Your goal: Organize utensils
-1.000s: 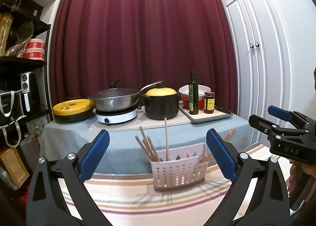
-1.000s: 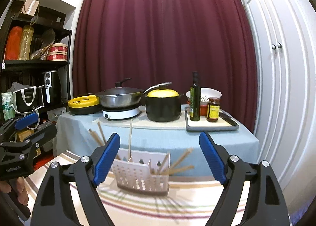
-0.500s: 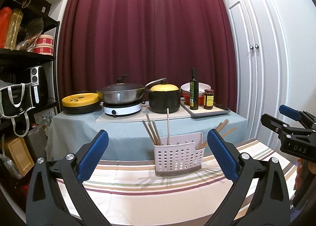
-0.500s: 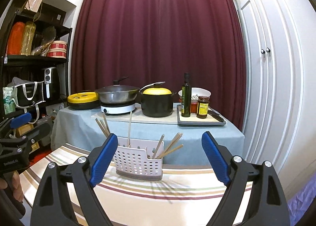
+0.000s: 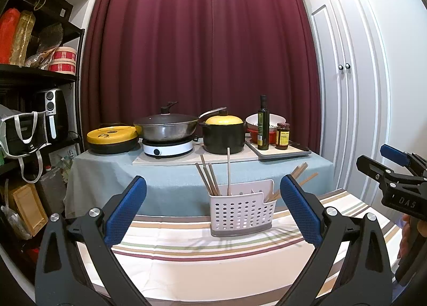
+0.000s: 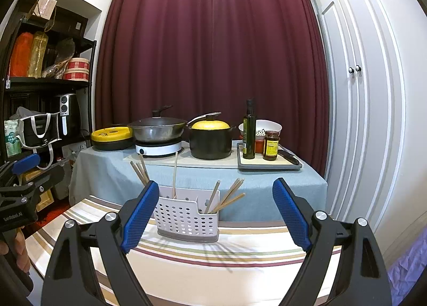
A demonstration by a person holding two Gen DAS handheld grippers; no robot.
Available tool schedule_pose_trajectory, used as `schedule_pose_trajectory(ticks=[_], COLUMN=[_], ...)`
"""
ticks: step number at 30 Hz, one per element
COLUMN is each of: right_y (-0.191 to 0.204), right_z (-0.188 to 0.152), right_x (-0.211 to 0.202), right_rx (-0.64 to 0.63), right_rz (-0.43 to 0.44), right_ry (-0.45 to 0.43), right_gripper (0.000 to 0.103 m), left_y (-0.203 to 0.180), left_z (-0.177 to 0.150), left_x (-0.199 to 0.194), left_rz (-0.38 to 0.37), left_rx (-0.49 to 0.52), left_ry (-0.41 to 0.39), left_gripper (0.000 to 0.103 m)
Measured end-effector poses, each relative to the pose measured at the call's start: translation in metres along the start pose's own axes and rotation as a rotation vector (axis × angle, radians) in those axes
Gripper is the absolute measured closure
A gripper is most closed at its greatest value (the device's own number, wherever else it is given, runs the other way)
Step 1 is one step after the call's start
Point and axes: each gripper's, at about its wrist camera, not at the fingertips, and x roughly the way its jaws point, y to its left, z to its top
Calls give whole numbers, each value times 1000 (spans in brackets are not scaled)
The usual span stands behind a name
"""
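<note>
Up front, a white plastic utensil caddy (image 5: 241,211), rectangular with round perforations and a grey base, stands on a striped tablecloth (image 5: 186,250) of cream, maroon, tan and green bands. Slim wooden chopsticks (image 5: 206,179) lean out of its left compartment, one stands nearly upright in the middle, and a few more (image 6: 226,196) fan out of the right compartment. Behind it, a second table under a plain blue-grey cloth (image 5: 112,172) carries a round yellow-lidded electric pan (image 5: 112,136), a lidded steel wok (image 5: 166,127) on a white induction hob (image 5: 166,148), a black pot with a glossy yellow lid (image 5: 224,132), and a tray (image 6: 269,165) holding a dark olive oil bottle (image 5: 263,125), a sauce jar (image 5: 283,136) and a white bowl. Heavy maroon curtains (image 5: 200,39) hang in folds behind. The left gripper (image 5: 213,210) has its jaws spread wide, its textured blue pads (image 5: 125,210) holding nothing and touching nothing, short of the caddy. The right gripper (image 6: 216,212) is likewise wide apart and empty, its blue pads (image 6: 291,214) framing the caddy without contact.
</note>
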Motion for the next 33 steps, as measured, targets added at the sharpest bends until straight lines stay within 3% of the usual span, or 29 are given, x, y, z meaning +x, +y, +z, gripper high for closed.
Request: schedule_pose_trajectory(ticks=[10, 21, 27, 33], right_y=[1, 1, 1, 3], right_z=[1, 1, 1, -1], right_x=[-3, -6, -6, -9], right_rx=[-1, -7, -7, -11], right_rz=[1, 2, 3, 6], right_ry=[-4, -4, -2, 3], right_gripper=[19, 18, 18, 18], left_y=[2, 6, -2, -6], left_z=[0, -2, -1, -1], left_x=[-2, 3, -1, -3], left_rz=[0, -24, 11, -9], left_rx=[-8, -36, 4, 24], left_ry=[2, 69, 36, 17], left_gripper=[4, 4, 4, 4])
